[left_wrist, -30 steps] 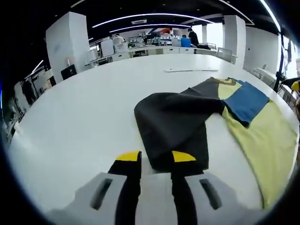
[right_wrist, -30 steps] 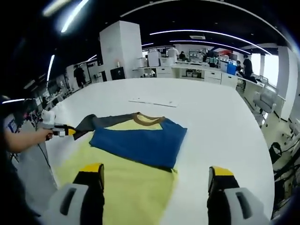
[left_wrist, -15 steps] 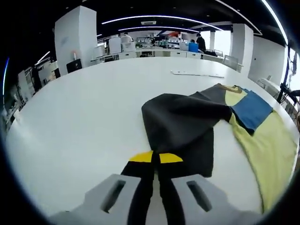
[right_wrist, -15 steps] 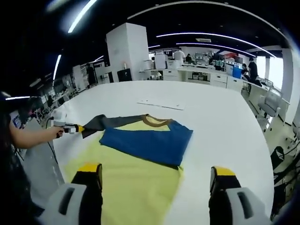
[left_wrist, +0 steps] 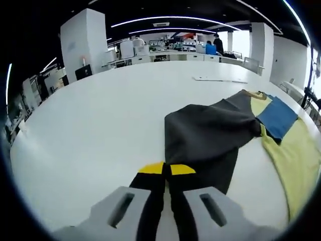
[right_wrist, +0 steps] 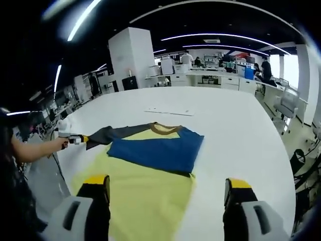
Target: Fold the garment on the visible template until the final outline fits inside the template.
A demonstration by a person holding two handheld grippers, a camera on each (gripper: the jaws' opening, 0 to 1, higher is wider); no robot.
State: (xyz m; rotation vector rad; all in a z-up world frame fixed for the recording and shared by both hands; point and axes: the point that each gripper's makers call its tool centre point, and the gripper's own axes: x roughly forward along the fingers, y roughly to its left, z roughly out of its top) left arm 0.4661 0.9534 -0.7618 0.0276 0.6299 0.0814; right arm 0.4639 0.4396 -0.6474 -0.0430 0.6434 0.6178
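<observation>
In the left gripper view, the left gripper has its yellow-tipped jaws pinched together on the grey sleeve, soft cloth running toward 2 o'clock. The garment lies flat on the white table, its blue sleeve folded across the yellow body. The right gripper hovers, jaws wide apart, holding nothing.

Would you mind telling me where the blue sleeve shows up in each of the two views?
Left gripper view: blue sleeve at far right, beyond the grey sleeve.
Right gripper view: blue sleeve near centre, folded across the yellow body.
Shared landmark: the brown collar, just beyond the blue sleeve in both.
</observation>
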